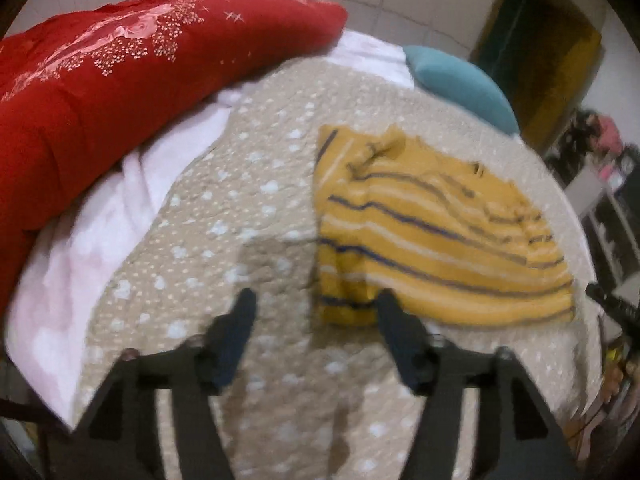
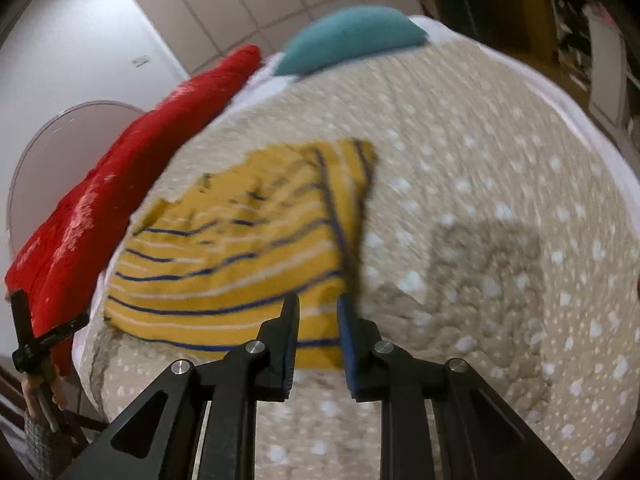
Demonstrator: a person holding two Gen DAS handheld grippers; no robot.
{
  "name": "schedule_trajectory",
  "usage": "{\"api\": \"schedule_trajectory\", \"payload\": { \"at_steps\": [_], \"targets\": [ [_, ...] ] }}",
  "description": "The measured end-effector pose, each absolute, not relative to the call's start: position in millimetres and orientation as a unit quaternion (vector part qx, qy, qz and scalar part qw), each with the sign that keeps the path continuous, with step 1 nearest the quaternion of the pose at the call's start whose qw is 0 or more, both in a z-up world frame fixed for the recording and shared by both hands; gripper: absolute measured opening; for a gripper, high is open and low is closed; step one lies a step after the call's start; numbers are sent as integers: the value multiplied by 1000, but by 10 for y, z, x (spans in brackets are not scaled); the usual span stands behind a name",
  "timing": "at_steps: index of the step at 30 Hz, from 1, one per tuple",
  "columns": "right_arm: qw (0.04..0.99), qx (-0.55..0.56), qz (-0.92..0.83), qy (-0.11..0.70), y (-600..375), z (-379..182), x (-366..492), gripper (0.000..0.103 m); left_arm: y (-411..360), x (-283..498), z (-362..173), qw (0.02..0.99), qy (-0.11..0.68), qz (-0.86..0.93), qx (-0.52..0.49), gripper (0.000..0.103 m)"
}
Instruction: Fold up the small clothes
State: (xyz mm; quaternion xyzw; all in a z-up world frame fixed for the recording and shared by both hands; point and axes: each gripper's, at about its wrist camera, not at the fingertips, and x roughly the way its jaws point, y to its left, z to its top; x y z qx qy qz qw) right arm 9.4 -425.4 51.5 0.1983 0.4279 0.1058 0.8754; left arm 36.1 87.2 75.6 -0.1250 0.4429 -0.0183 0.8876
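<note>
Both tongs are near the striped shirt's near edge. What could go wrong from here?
The left tongs are open beside the shirt corner and could pinch the quilt too. The right tongs look narrowly open, so they may catch only one layer. The shirt is wrinkled, so a fold could trap creases.

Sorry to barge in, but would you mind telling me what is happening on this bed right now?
A person holding tongs in each hand is working on a small yellow striped garment lying partly folded on the beige dotted bedspread. The left tongs are open near its near corner, gripping nothing. The right tongs are open too, just at the garment's near edge. A red quilt and a teal pillow lie further back.
</note>
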Motion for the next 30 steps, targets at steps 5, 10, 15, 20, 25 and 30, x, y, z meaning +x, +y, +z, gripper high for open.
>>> {"api": "schedule_trajectory", "payload": {
  "at_steps": [5,10,15,20,25,30],
  "targets": [
    [876,164,153,426,-3740,722,203,21,807,613,534,886,421,-16,-192,69],
    [865,118,194,447,-2828,736,599,21,901,738,305,898,397,15,-187,70],
    [850,66,244,463,-1748,682,1252,21,1135,659,185,892,387,-20,-233,76],
    [830,-17,254,496,-611,495,1986,21,1195,625,191,893,383,-45,-230,77],
    [809,-53,237,535,-11,223,2507,25,1346,583,200,888,376,-67,-256,77],
    [814,-78,229,529,108,293,2565,29,1550,523,182,877,364,-70,-304,77]
  ]
}}
